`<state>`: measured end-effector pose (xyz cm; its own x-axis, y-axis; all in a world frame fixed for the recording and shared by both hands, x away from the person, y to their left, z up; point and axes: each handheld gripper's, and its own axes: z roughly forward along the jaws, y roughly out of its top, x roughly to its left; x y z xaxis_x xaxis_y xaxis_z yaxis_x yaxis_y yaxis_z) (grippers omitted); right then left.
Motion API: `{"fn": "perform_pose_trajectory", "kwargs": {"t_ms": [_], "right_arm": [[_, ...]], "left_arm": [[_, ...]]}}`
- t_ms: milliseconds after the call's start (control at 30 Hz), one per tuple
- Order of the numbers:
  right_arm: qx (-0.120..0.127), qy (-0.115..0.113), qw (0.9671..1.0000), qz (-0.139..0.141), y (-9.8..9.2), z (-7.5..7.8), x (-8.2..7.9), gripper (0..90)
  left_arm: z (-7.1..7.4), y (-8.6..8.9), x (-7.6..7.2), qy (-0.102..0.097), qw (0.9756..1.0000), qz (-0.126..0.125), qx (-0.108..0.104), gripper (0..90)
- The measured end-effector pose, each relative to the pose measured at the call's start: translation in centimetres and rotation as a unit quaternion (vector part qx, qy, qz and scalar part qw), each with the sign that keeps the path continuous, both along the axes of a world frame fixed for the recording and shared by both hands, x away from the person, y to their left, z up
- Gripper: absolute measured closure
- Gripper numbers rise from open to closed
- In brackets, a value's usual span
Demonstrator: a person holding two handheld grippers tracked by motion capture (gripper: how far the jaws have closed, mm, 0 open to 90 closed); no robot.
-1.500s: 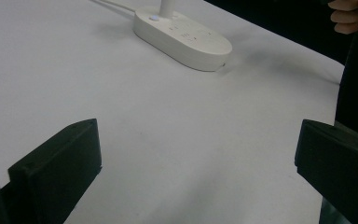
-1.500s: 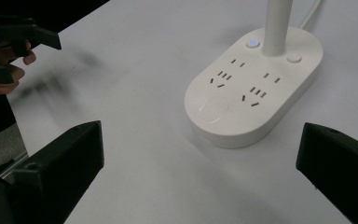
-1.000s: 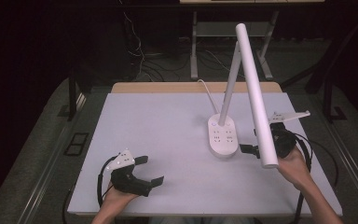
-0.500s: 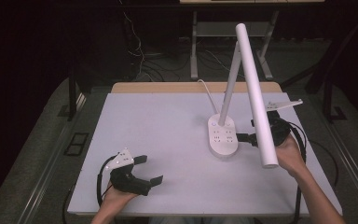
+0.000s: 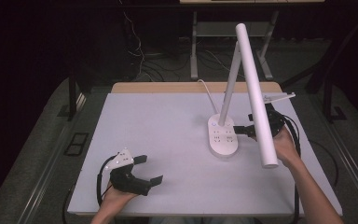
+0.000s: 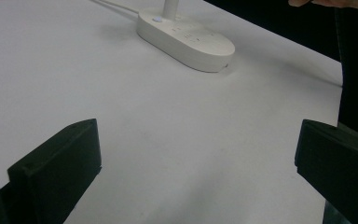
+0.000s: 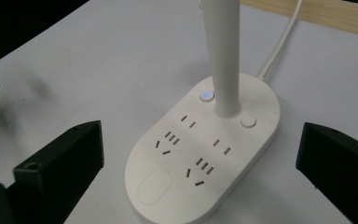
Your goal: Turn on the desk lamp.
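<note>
White plastic desk lamp (image 5: 223,135) is sitting on the grey table (image 5: 158,121), right of centre – 1 lamp, 1 oval base, 1 upright stem, 1 long tube head (image 5: 256,93) slanting down toward the person. Base is doubling as a socket strip: right gripper view is showing 5 socket groups on it, 1 round button (image 7: 248,122), 1 oval pad (image 7: 154,185) at the near end, and 1 small blue light (image 7: 207,95) glowing beside the stem. 1 white cable (image 7: 279,42) is running off the back of the base to the table's wooden far edge.

2 grippers are working. Right gripper (image 5: 243,130) is hovering just right of the base, jaws spread wide, pointing at it, not touching; base is sitting between the jaws in its own view. Left gripper (image 5: 150,170) is resting low on the table, well apart from the base, to its near-left, jaws also spread, gripping nothing. From the left gripper view the base (image 6: 186,35) is lying far off ahead.

No containers on the table.
</note>
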<state>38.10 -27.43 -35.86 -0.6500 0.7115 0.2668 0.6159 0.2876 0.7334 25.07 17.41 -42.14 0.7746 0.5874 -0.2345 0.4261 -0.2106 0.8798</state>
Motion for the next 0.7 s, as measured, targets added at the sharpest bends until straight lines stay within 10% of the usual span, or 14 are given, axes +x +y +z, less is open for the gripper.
{"fn": "perform_pose_trajectory", "kwargs": {"t_ms": [200, 700], "right_arm": [[0.001, 0.004, 1.0, -0.009, -0.1, -0.3, 1.0, 0.9], [0.013, -0.012, 0.9997, -0.018, -0.3, -0.6, 3.6, 53.9]], "left_arm": [[0.1, 0.0, 0.0, -0.001, 1.0, 0.001, -0.001, 0.0], [0.0, -0.1, 0.0, -0.002, 1.0, -0.003, 0.001, 0.0]]}}
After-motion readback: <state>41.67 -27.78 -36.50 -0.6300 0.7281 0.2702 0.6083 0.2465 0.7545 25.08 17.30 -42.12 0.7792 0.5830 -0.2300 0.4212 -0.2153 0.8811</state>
